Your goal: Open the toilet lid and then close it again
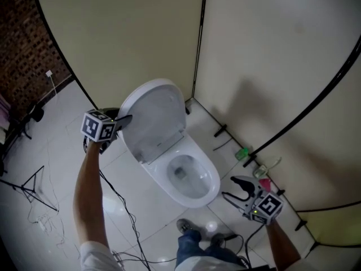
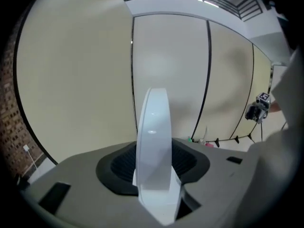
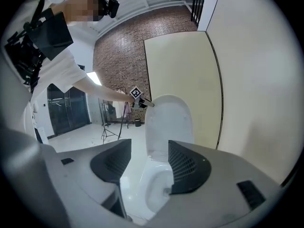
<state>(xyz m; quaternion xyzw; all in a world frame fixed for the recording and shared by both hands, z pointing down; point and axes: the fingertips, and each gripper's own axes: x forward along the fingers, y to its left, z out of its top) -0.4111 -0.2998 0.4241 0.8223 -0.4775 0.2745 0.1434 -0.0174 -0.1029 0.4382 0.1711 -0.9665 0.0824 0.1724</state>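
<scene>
Found the toilet lid [image 1: 153,114] raised, leaning back toward the beige partition [image 1: 141,33] behind the open bowl [image 1: 189,176]. Placed the left gripper [image 1: 121,120] at the lid's left rim in the head view. Confirmed the clench only in the left gripper view, with the lid's thin edge pinched between the jaws. Held the right gripper [image 1: 237,188] low beside the bowl, apart from it, jaws released around nothing. Caught the glass doors [image 3: 71,115] only in the right gripper view.
</scene>
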